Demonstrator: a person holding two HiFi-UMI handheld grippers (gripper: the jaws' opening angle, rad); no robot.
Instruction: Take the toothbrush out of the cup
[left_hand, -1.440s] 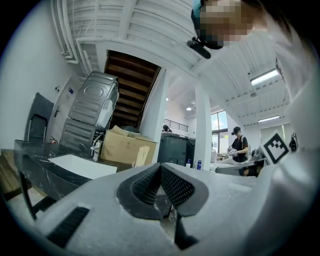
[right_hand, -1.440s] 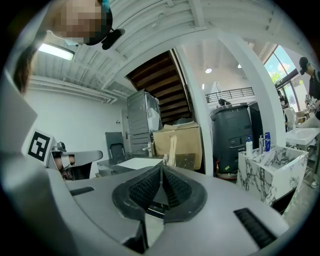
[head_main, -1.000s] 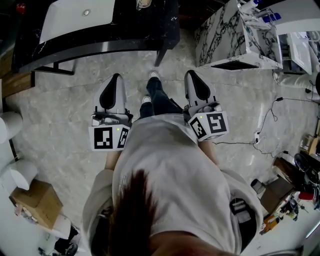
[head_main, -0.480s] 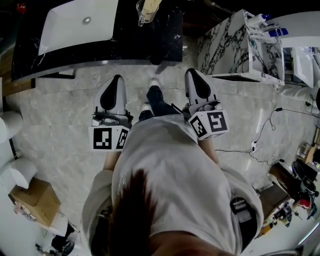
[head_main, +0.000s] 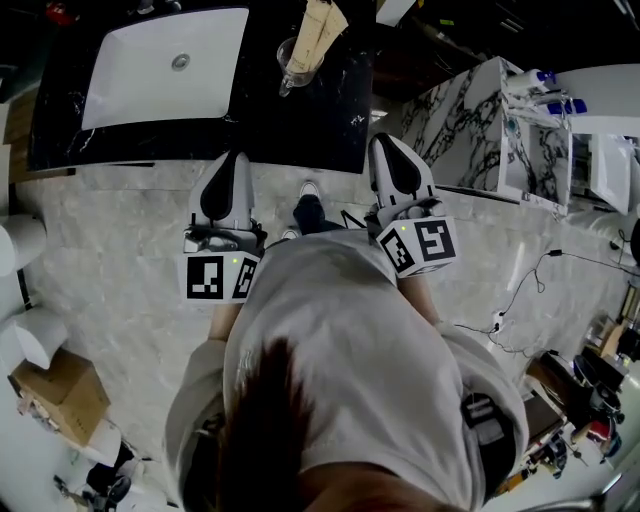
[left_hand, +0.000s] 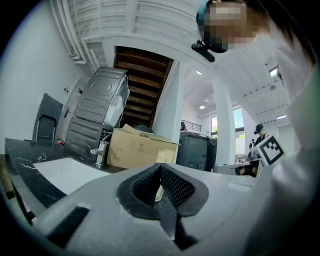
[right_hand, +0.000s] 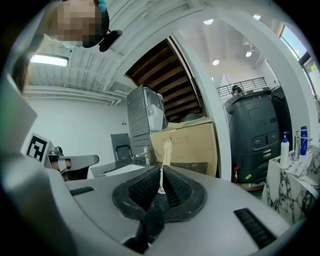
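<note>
Toothbrush (head_main: 318, 30) — pale, leaning out of the clear cup (head_main: 289, 64) on the black counter (head_main: 320, 120), just right of the white sink (head_main: 150, 70). Left gripper (head_main: 231, 158) and right gripper (head_main: 387, 147) — both clenched on nothing, at the counter's front edge, apart from the cup.

Marble floor (head_main: 120, 250), black counter (head_main: 325, 120) with white sink (head_main: 140, 85) (ceiling lights (right_hand: 216, 62) on).

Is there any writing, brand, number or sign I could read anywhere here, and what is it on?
No words or numbers can be read.
Marker cubes: black-and-white square patterns, no letters.
Pump bottles: labels too small to read.
Cardboard box: any print is too faint to read.
</note>
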